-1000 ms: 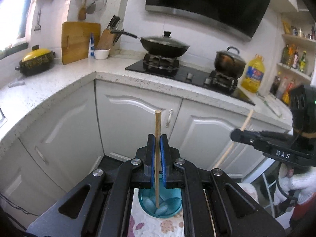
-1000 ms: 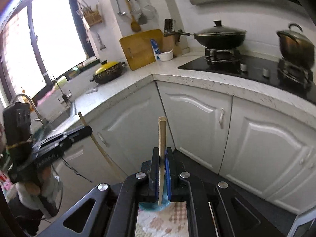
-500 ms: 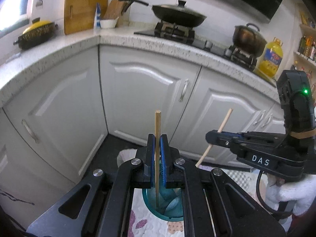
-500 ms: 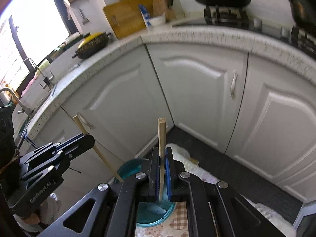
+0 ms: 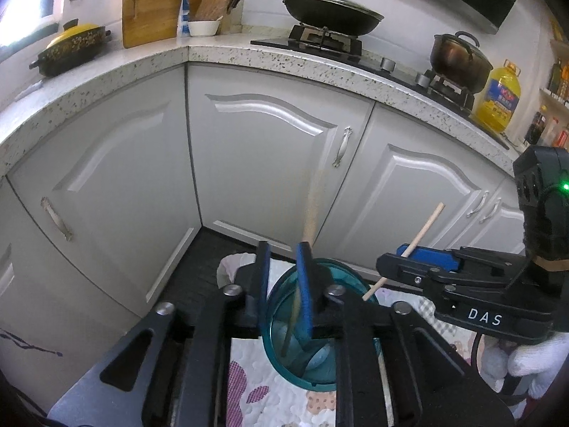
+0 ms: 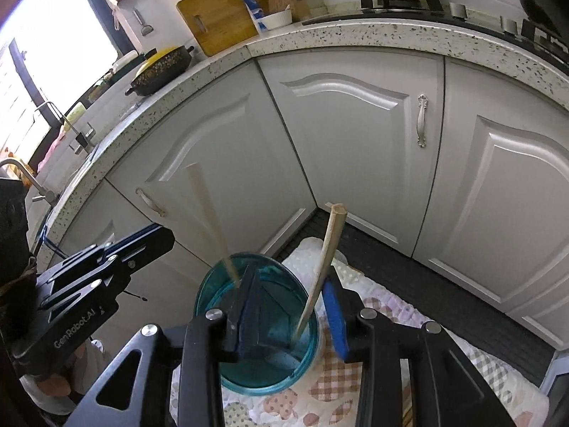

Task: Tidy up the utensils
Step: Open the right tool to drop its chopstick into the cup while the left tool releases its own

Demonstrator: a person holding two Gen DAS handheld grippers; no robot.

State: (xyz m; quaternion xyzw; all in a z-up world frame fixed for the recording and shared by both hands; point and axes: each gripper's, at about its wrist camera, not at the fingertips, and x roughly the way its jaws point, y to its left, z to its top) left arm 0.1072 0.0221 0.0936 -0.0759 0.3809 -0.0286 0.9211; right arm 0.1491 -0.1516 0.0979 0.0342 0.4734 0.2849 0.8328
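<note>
A teal glass cup (image 5: pixel 322 373) stands on a patterned quilted cloth (image 5: pixel 256 391), right under both grippers. My left gripper (image 5: pixel 283 249) hangs over the cup's rim with its jaws opening. A blurred wooden chopstick (image 5: pixel 311 210) slides loose along the right blue pad, its lower end inside the cup. My right gripper (image 6: pixel 290 274) is also opening above the cup (image 6: pixel 213 284). Its chopstick (image 6: pixel 329 245) leans free beside the right pad with its tip in the cup. Each gripper shows in the other's view: the right gripper (image 5: pixel 398 261) and the left gripper (image 6: pixel 160 236).
White cabinet doors (image 5: pixel 263 149) and a speckled countertop (image 5: pixel 106 71) wrap around the corner behind the cup. On the counter stand a wok (image 5: pixel 334 10), a pot (image 5: pixel 458 60), an oil bottle (image 5: pixel 498 99) and a cutting board (image 5: pixel 153 10). A white-gloved hand (image 5: pixel 540 363) holds the right gripper.
Both grippers sank toward the teal cup and then parted their jaws. The two chopsticks, held upright before, came loose and now tilt down into the cup.
</note>
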